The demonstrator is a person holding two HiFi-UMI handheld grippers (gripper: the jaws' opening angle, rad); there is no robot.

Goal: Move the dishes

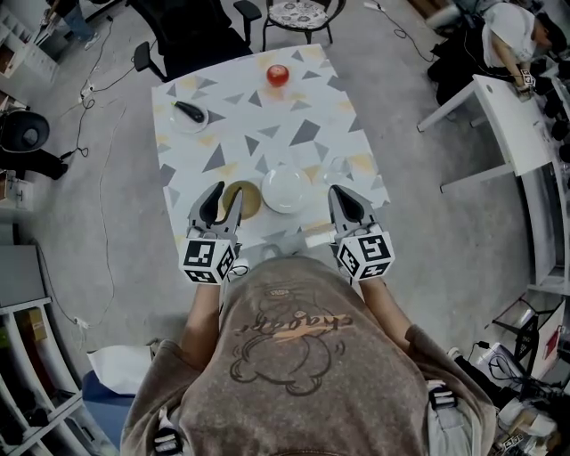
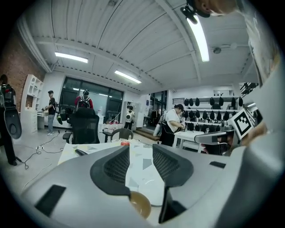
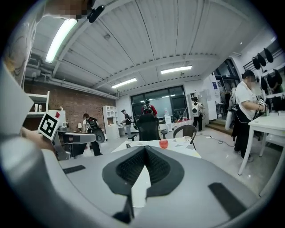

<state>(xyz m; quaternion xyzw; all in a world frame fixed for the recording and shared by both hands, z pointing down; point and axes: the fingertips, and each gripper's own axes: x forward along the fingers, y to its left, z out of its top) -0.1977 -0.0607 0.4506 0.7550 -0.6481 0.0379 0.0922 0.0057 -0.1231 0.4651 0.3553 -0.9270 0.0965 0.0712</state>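
A white plate (image 1: 285,189) lies near the front of the triangle-patterned table (image 1: 267,134), with a brown bowl (image 1: 242,199) touching its left side. My left gripper (image 1: 225,196) hovers just left of the bowl, open and empty; in the left gripper view the brown bowl (image 2: 140,204) and white plate (image 2: 149,180) show below the open left gripper (image 2: 140,153). My right gripper (image 1: 343,198) stands right of the plate, shut with nothing between its jaws, which meet at the tip of the right gripper (image 3: 144,150). A small dish (image 1: 189,116) holding a black thing sits at the far left.
A red apple (image 1: 278,75) rests at the table's far edge. A black office chair (image 1: 191,36) and a patterned chair (image 1: 298,12) stand behind the table. A white desk (image 1: 503,125) is at the right. A pale stick-like thing (image 1: 317,239) lies at the front edge.
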